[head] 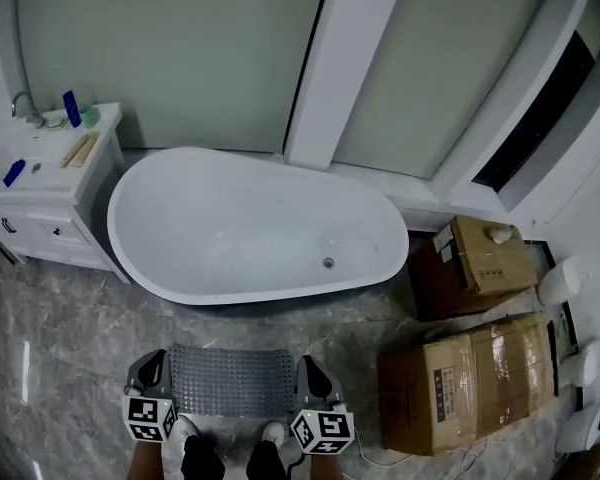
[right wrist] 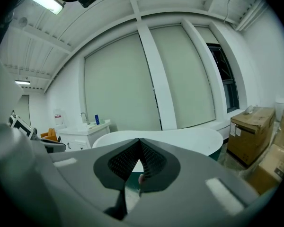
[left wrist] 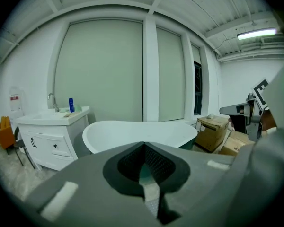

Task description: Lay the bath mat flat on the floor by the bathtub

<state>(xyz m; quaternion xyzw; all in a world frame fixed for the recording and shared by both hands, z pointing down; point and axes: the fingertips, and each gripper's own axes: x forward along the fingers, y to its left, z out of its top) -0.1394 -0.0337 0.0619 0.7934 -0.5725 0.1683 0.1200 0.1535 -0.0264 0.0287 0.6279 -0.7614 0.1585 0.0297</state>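
— Grey marbled floor (head: 60, 368) fills the bottom of my head view. Two shoe tips (head: 185, 430) poke in at the lower edge, and the bath mat (head: 232, 380) sits right above them in the frame.

— Is it lying on the floor?

— No, I have it held up and stretched level, bottom centre of the frame. The left tongs (left wrist: 144, 146) are clenched on its left edge. In the left gripper view the pads meet at the tip with a strip of dimpled mat caught between them. The right tongs (right wrist: 138, 142) are clenched on the right edge the same way.

— And past the mat?

— The white oval bathtub (head: 250, 218) runs across the middle of the head view. Its near rim is just above the mat's far edge, and its drain (head: 328, 262) is toward the right end.

— Anything beside it?

— At upper left, close to the tub's left end, there's a white desk (head: 50, 176) with drawers. It carries a tap (head: 22, 103) and a blue bottle (head: 72, 108) at the back. Right of the tub are two cardboard boxes (head: 470, 373), the larger at lower right and the smaller above it. Farthest off, pale panels (head: 180, 48) fill the top of the frame, split by a white post (head: 345, 58).
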